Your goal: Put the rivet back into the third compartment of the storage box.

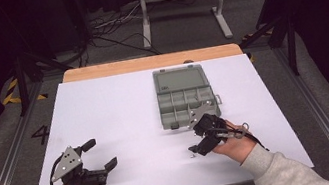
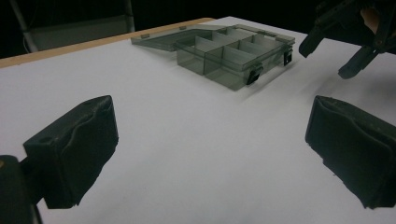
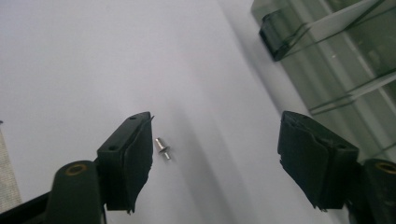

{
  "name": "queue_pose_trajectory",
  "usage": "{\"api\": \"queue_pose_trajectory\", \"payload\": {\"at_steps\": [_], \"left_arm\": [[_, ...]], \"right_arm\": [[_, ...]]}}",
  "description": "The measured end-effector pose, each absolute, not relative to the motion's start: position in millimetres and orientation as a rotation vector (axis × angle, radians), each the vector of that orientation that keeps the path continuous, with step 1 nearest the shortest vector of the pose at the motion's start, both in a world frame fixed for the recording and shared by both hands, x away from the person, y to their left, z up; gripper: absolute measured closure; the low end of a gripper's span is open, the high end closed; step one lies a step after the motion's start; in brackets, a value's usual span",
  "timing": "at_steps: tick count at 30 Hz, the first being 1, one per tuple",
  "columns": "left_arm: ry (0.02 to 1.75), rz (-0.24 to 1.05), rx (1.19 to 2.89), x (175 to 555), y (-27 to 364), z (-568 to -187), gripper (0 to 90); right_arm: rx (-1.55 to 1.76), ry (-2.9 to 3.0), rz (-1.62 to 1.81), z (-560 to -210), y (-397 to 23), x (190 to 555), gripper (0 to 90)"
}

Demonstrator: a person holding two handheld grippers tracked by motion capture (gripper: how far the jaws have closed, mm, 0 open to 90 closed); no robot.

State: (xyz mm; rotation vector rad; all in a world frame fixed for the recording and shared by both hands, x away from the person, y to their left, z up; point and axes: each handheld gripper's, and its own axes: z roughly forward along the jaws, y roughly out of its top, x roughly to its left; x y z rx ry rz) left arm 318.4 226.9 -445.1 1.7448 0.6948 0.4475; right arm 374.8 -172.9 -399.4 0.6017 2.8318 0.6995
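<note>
A small silver screw (image 3: 163, 148) lies on the white table top, just beside the inner face of one pad of my right gripper (image 3: 215, 140). Its jaws stand wide apart with nothing between them. From above, the right gripper (image 1: 196, 138) hovers low over the table just in front of the grey compartment box (image 1: 161, 104), and the screw (image 1: 192, 157) is a tiny speck by its near fingertip. My left gripper (image 1: 101, 154) rests at the front left, open and empty. Its own camera shows the left gripper (image 2: 215, 135) aimed across bare table toward the box (image 2: 224, 51).
The translucent grey box (image 3: 336, 60) lies with its lid folded back and its black latches facing me. The white sheet (image 1: 120, 110) covers a wooden table. A metal stand and cables sit on the floor beyond the far edge.
</note>
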Motion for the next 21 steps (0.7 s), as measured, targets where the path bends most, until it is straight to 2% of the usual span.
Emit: {"api": "queue_pose_trajectory", "payload": {"at_steps": [8, 9, 11, 15, 21], "left_arm": [[0.696, 0.45, 1.746, 318.1, 226.9, -445.0, 3.2], [0.698, 0.447, 1.744, 318.1, 226.6, -445.2, 3.3], [0.694, 0.451, 1.746, 318.2, 226.8, -445.0, 3.3], [0.695, 0.447, 1.747, 318.3, 226.4, -445.3, 3.4], [0.693, 0.447, 1.747, 317.7, 226.4, -444.8, 3.6]], "right_arm": [[0.571, 2.892, 0.67, -415.3, -167.9, 368.5, 37.7], [0.557, 2.908, 0.658, -419.4, -166.1, 366.5, 43.6], [0.55, 2.913, 0.656, -420.7, -165.5, 365.9, 45.5], [0.519, 2.935, 0.631, -427.1, -160.7, 363.0, 58.0], [0.491, 2.947, 0.607, -429.4, -156.4, 361.2, 66.8]]}}
